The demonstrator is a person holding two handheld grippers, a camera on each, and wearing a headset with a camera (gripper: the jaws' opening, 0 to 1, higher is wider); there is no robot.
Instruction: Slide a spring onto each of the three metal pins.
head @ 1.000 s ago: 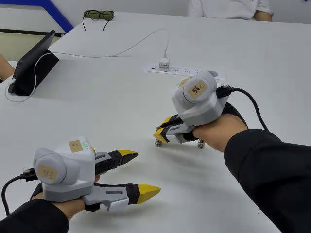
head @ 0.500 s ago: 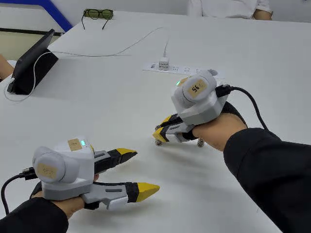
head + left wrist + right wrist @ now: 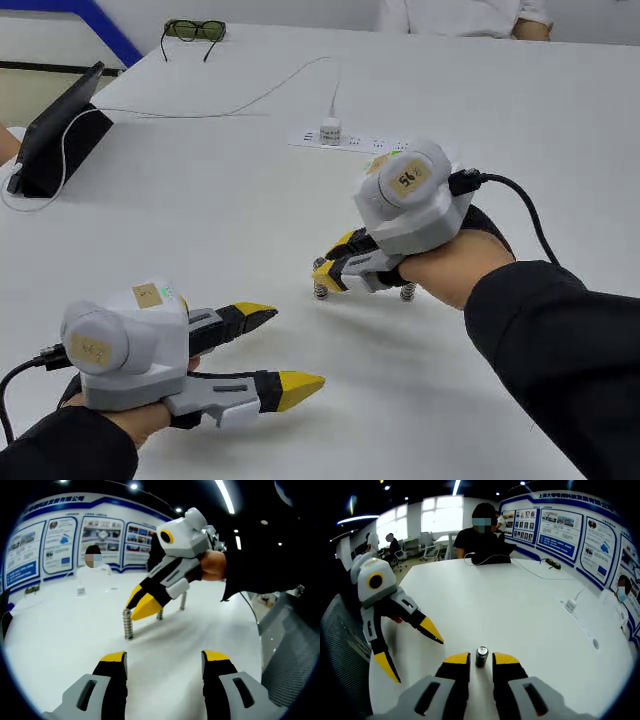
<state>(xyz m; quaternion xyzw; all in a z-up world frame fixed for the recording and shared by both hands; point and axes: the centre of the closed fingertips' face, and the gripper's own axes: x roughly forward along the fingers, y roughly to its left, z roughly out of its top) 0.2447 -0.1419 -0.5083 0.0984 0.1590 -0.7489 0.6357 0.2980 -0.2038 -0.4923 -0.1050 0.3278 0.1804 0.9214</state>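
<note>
Three upright metal pins stand on the white table (image 3: 220, 210). One spring-wrapped pin (image 3: 128, 625) is nearest, and two more pins (image 3: 160, 614) (image 3: 183, 601) stand behind it. In the head view I see two of them (image 3: 320, 290) (image 3: 408, 292) under the right hand. My right gripper (image 3: 328, 272) (image 3: 142, 606) points down at the nearest pin. Its yellow tips (image 3: 481, 659) sit close on either side of the spring (image 3: 481, 656) at the pin's top. My left gripper (image 3: 285, 350) (image 3: 165, 656) rests open near the table's front, apart from the pins, with nothing between its fingers.
A white power strip (image 3: 350, 142) with a plug and cable lies beyond the pins. A dark tablet (image 3: 55, 130) stands at the far left, and glasses (image 3: 193, 30) lie at the far edge. A person (image 3: 482, 540) sits at the table's far side.
The head camera has shifted a little. Both grippers stay where they were, the right one still at the nearest pin.
</note>
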